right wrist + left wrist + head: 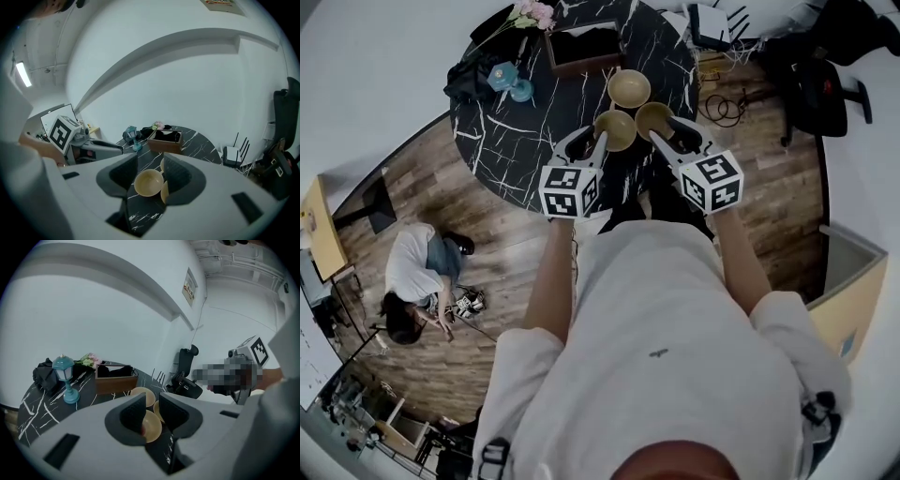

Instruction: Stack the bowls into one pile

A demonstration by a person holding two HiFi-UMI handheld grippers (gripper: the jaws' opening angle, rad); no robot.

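**Status:** stacking not begun. We count three tan bowls, all upright and empty, each sitting by itself on the black marbled table (502,141) in the upper middle of the head view.

- **Bowl positions:** The far bowl (629,88) lies highest in the frame, just below the wooden box (581,49). The left bowl (616,129) and the right bowl (654,119) sit just beside each other under it, nearest the table's lower edge. We cannot tell whether those two rims touch. No bowl sits inside another.
- **Left gripper (586,142):** jaws moderately apart, nothing between the pads. It hovers at the lower edge of the table, just left of the left bowl. In the left gripper view that bowl shows beyond the gap, low centre, not gripped.
- **Right gripper (672,133):** jaws wide, empty. In the head view its tips overlap the right bowl's lower rim, but we cannot confirm contact. In the right gripper view the left bowl (148,183) shows through the gap, farther off. The right bowl is half hidden behind the right-hand jaw.

**Done:** none of the pile.

**Left, as we judge it:** lift one bowl, nest it in a second, then bring in the third. Both tools look placed for a first grasp on the near pair.

The teal lamp (511,82), at the table's upper left, stands well apart from the bowls.
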